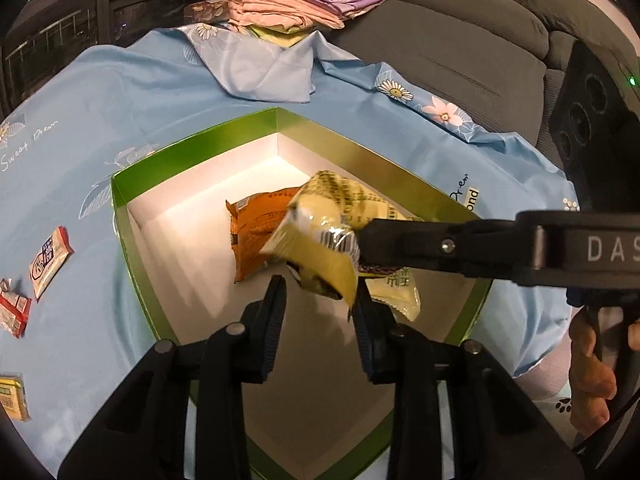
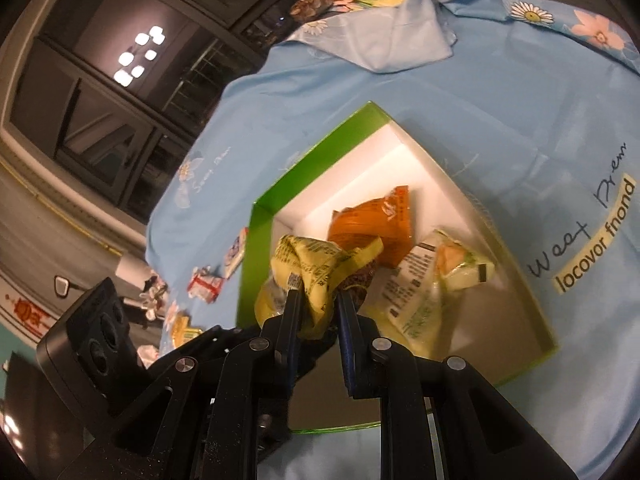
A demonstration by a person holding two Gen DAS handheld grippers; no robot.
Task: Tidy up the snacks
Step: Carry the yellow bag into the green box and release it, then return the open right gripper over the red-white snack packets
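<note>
cloth (image 2: 520, 120): "locovor fnond", "Sweet Dream" | right claw (image 1: 356, 248) arm: "DAS"

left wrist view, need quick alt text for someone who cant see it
The right gripper reaches in from the right and holds a crumpled yellow snack packet over an open green box on a light blue cloth. An orange packet lies inside the box. The left gripper, jaws apart and empty, hangs just below.

Print on yellow packet (image 1: 320, 236) blurred, unreadable; pale packet (image 1: 396, 294) mostly hidden behind it and the right gripper (image 1: 362, 246); small yellow snack (image 1: 12, 398) at 9 o'clock cut off by frame edge.
</note>
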